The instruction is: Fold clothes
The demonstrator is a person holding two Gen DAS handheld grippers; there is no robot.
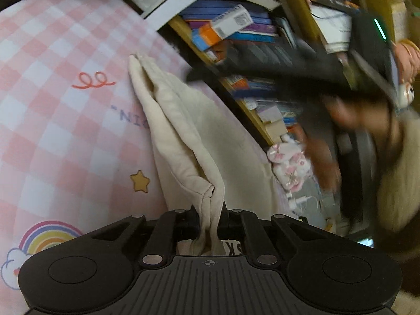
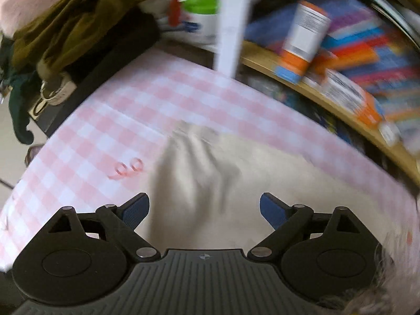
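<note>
Left gripper [image 1: 208, 223] has its fingers pinched on the cream cotton garment [image 1: 178, 131], lifted off the pink-checked tabletop cloth [image 1: 52, 105], printed "NIC". Right gripper [image 2: 204, 210] hovers, fingers wide apart, empty.

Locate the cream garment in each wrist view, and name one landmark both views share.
Left wrist view: the cream garment runs from centre down into the shut left hand-held gripper.
Right wrist view: it lies lower centre, blurred, ahead of the open right hand-held gripper.
Shared landmark: the red curl print on the pink checked sheet.
</note>
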